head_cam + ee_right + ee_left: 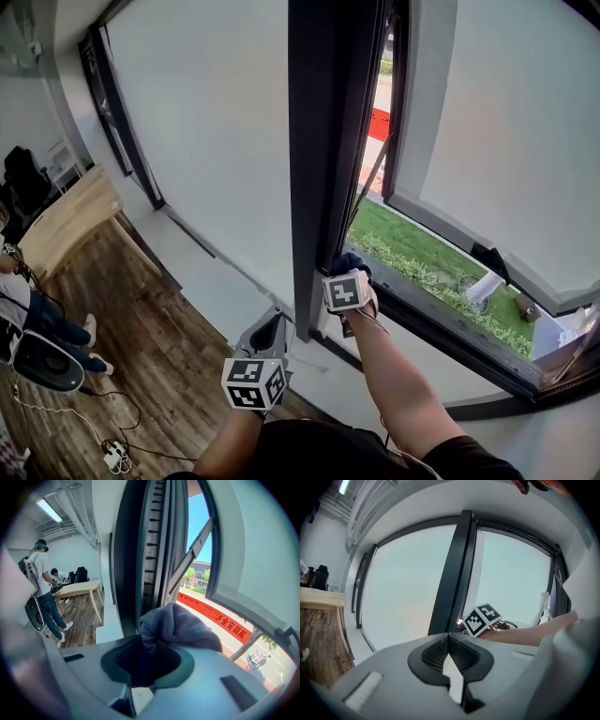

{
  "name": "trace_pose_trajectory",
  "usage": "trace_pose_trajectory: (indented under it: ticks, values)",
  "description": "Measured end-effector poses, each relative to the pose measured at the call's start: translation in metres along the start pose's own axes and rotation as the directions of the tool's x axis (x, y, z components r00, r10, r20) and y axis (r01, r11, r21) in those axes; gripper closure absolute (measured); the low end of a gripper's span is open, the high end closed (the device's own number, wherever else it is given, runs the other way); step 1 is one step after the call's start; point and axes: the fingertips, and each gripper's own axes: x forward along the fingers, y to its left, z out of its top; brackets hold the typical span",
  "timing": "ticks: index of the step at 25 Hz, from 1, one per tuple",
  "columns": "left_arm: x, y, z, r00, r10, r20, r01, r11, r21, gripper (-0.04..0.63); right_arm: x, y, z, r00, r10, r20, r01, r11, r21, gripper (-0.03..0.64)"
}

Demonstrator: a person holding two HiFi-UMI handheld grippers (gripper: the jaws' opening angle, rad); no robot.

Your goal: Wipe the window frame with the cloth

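At the foot of the dark window frame (323, 141), the right gripper (349, 274) is clamped on the grey cloth (176, 627) (bunched above the jaws), just beside the upright. The left gripper (448, 644), jaws together with nothing between them, hangs lower, apart from the frame.

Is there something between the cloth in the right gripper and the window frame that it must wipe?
Nothing visible does. The right gripper, shut on the grey cloth, holds it right before the foot of the dark window frame, beside the open sash. Whether they touch is unclear.
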Motion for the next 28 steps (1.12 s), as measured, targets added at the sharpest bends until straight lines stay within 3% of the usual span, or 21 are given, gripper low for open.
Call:
trace_pose_trajectory:
  ticks: [9,16,22,28]
  values:
    - [-0.021,-0.001,0.003,1.0,0.021,0.011,-0.021,1.0,0.012,0.586,0.0,-0.002,-0.001,1.0,-0.007,-0.017,0.006,0.998,-0.062,0.549]
    - [-0.041,-0.001,0.013,0.998,0.045,0.044,-0.046,0.999,0.02,0.586,-0.013,0.015,-0.014,0.995,0.085,-0.054,-0.085,0.996,-0.002,0.549]
    - [-0.031,-0.025,0.013,0.998,-0.014,0.059,0.013,1.0,0.016,0.586,-0.069,0.013,0.005,0.978,0.105,0.181,-0.101,0.994,-0.031,0.548]
    - [0.0,-0.071,0.004,0.994,-0.1,0.035,0.097,0.993,0.07,0.586,-0.164,-0.021,-0.001,0.891,0.017,0.454,-0.063,0.994,0.087,0.548]
